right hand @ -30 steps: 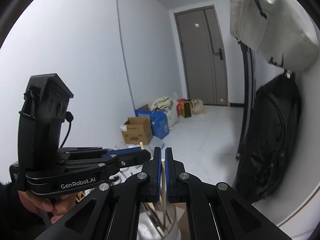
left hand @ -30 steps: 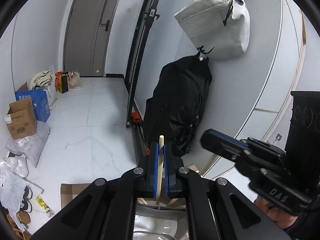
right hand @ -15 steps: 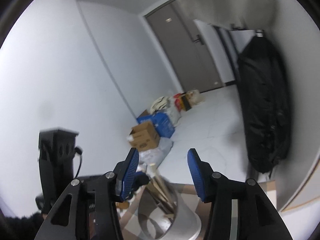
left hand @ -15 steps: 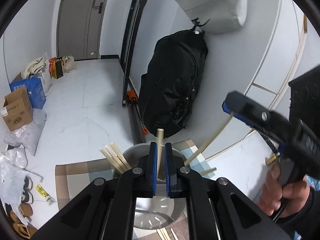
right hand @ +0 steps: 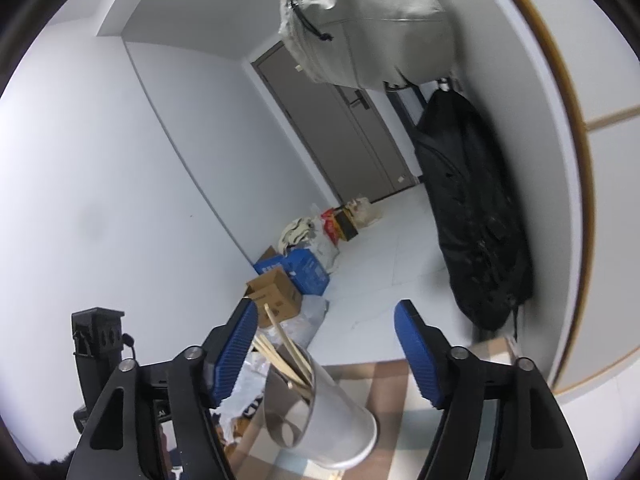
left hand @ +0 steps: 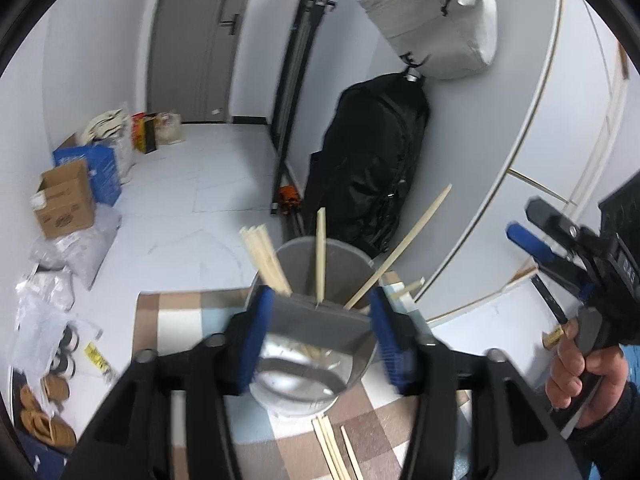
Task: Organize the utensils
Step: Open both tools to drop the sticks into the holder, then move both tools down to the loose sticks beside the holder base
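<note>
The left gripper point(left hand: 318, 340) is seen with its blue pads spread wide apart, nothing held between them, placed just above the metal utensil holder point(left hand: 316, 360). The right gripper point(right hand: 324, 354) is also opened wide and holds nothing; it is seen in the left view at the right side, gripped by a hand point(left hand: 580, 368). Several wooden chopsticks point(left hand: 320, 252) stand inside the holder, leaning in different directions. More loose chopsticks point(left hand: 332, 444) lie on the checkered tablecloth point(left hand: 176, 316), just in front of the holder. A black bag point(left hand: 372, 164) is leaned against the wall behind
</note>
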Demonstrator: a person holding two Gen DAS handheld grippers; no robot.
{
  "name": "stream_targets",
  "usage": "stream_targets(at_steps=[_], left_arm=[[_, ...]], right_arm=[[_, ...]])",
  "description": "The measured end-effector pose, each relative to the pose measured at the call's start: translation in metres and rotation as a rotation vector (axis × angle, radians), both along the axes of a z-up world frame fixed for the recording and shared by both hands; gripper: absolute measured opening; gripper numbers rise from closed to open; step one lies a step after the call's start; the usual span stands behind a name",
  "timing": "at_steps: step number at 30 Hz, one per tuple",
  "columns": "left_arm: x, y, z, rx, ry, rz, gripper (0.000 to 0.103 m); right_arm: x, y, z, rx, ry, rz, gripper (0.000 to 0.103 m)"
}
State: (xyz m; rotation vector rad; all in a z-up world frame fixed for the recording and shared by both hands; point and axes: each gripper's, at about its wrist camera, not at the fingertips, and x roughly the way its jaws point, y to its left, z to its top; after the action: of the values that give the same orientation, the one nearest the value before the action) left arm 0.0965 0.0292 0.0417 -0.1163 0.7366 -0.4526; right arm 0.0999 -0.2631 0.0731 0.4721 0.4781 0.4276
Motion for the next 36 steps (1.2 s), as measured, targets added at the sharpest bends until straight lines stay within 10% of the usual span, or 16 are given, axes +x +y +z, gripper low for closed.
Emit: stream_targets(at_steps=[18,36], left_arm=[[-0.049,0.001,-0.064,0.080,0.072,0.137,0.067],[-0.027,-0.024,-0.138,0.246,0.351,0.118,0.067]], right_arm=[[-0.030,0.040,-0.082,-0.132,0.276,0.126,0.090],[-0.039,0.030,-0.114,-0.179,0.416,0.132,0.090]])
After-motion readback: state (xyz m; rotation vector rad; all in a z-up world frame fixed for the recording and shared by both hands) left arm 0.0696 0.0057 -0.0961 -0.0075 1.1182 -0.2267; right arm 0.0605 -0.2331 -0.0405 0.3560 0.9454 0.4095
